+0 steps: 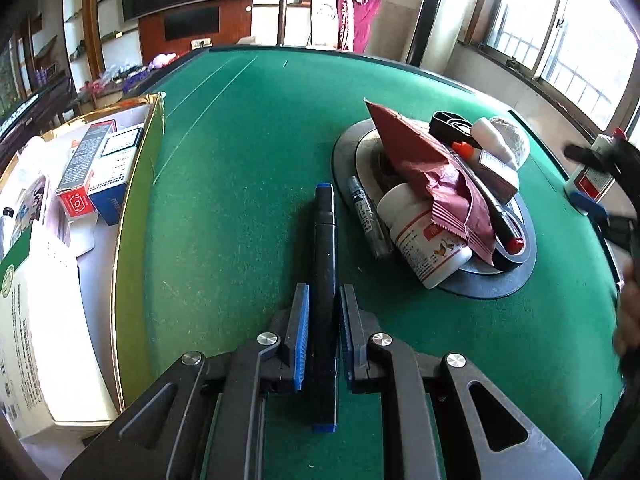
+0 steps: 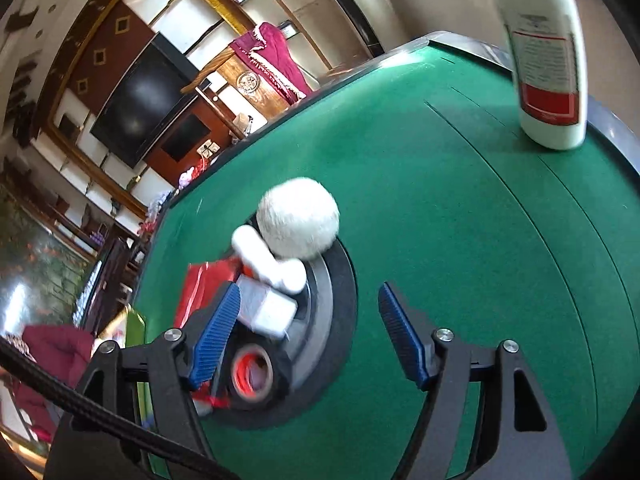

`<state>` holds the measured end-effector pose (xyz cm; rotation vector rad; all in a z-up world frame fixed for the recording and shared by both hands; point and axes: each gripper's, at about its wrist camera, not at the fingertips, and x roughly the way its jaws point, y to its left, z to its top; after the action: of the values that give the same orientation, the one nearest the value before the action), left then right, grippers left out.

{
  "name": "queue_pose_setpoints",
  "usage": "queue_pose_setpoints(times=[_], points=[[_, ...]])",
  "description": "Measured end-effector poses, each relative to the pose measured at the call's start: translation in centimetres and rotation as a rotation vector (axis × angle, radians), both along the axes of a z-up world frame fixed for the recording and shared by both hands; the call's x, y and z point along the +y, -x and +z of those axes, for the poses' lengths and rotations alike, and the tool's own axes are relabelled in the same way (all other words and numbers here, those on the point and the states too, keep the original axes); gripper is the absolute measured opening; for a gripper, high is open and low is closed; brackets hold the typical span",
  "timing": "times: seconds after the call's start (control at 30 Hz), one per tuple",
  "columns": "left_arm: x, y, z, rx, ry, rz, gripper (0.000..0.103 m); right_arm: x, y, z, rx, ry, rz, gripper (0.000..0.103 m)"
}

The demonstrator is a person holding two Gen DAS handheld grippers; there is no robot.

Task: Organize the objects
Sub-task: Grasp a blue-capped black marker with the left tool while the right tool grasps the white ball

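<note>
My left gripper (image 1: pixel 324 292) is shut on a black marker with blue ends (image 1: pixel 324 240), held lengthwise over the green felt table (image 1: pixel 248 160). To its right a round black plate (image 1: pixel 516 276) holds a pile: a red snack packet (image 1: pixel 432 176), a white pill bottle (image 1: pixel 424 244), a grey marker (image 1: pixel 366 216), a red-capped pen (image 1: pixel 500 216) and a white fuzzy ball (image 1: pixel 512 140). My right gripper (image 2: pixel 310 291) is open above the plate's edge (image 2: pixel 336 320), near the ball (image 2: pixel 298 218), a white tube (image 2: pixel 268 260) and a black tape roll (image 2: pixel 252 372). Nothing is between its fingers.
A gold-edged cardboard box (image 1: pixel 136 184) holding several small cartons (image 1: pixel 80 176) sits at the table's left side. A tall white bottle with a red label (image 2: pixel 548 68) stands upright near the far right table edge. A hand shows at the right edge of the left wrist view.
</note>
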<state>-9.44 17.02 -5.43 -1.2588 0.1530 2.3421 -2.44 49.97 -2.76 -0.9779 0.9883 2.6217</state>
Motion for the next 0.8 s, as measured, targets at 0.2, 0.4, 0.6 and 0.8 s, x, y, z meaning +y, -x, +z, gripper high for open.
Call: queue_pose_setpoints(times=[0.2, 0.4, 0.6, 0.8], points=[[-0.2, 1.4, 0.2, -0.04, -0.068, -0.022, 0.012, 0.8, 4.3, 0.5, -0.063, -0.074, -0.026, 0.082], [-0.1, 1.5, 0.2, -0.018, -0.045, -0.031, 0.012, 0.4, 8.0, -0.6, -0.132, -0.097, -0.016, 0.082], [0.4, 0.9, 0.2, 0.008, -0.027, -0.038, 0.012, -0.4, 9.4, -1.9, -0.146, -0.153, -0.014, 0.064], [0.8, 0.7, 0.1, 0.035, -0.003, -0.048, 0.012, -1.7, 6.5, -0.4, -0.124, -0.227, -0.011, 0.059]])
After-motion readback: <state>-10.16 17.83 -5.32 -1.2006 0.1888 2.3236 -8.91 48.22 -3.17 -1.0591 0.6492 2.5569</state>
